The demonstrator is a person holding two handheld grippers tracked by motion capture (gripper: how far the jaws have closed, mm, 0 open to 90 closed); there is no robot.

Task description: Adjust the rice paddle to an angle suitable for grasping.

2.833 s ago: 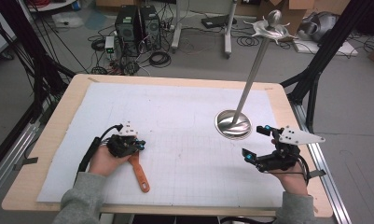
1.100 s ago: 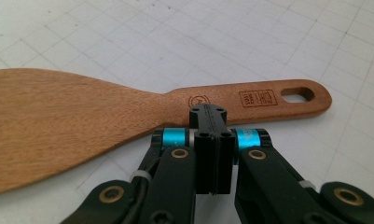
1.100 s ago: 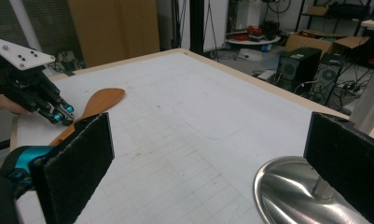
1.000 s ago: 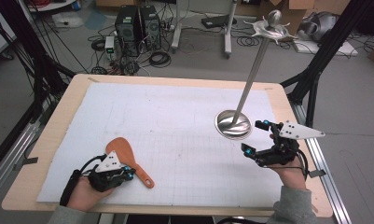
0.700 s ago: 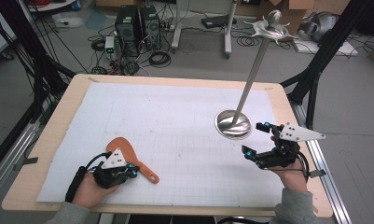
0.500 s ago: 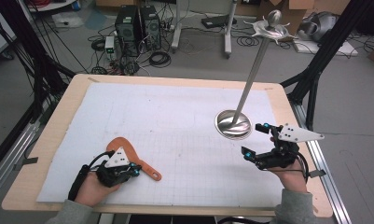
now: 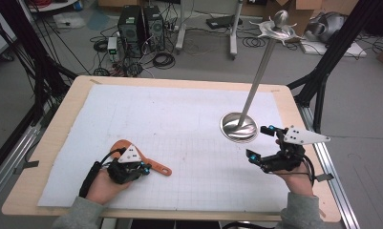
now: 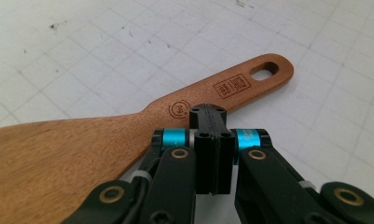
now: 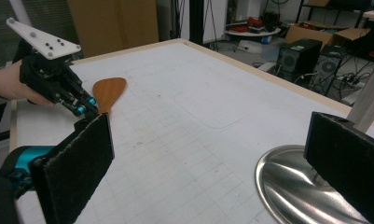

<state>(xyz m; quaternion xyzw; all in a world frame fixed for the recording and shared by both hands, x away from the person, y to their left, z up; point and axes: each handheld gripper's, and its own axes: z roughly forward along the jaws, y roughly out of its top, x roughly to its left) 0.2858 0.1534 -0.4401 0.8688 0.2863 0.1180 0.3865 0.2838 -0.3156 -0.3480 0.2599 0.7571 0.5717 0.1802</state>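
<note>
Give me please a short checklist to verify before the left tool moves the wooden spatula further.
1. Left tool shut on the wooden spatula: ok, jaws closed at its neck.
2. Spatula lifted off the white mat: cannot tell.
3. Right tool free: ok, jaws open, nothing between them.
4. Metal stand apart from the spatula: ok, it stands near the right tool.
5. Mat between spatula and stand bare: ok.

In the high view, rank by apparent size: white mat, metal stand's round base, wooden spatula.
1. white mat, by far the largest.
2. wooden spatula, longer than the base, though the left gripper hides part of it.
3. metal stand's round base.
</note>
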